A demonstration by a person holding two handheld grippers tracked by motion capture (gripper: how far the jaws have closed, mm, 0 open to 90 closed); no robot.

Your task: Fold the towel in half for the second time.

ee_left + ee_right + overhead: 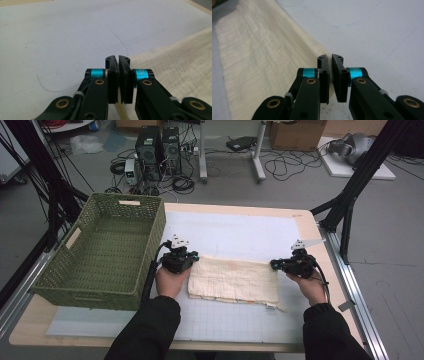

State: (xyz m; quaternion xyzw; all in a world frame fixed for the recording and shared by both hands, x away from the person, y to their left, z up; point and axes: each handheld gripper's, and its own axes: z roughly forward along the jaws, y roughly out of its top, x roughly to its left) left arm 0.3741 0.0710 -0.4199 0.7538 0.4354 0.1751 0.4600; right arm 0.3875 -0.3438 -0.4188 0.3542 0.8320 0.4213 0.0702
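A cream towel [235, 280] lies folded on the white mat [240, 232] in the high view. My left gripper [192, 257] is at its far left corner, my right gripper [274, 265] at its far right corner. In the left gripper view the jaws of my left gripper [118, 60] are pressed together, with the towel [180, 62] running off to the right and a strip of its edge caught low between the pads. In the right gripper view my right gripper [330, 58] pinches the corner of the towel [262, 50], with cream cloth between the pads.
A green woven basket [150, 245] stands on the table's left side, close to my left hand. The table's right edge [332, 270] runs just beyond my right hand. Black stand legs, computers and cables are on the floor behind.
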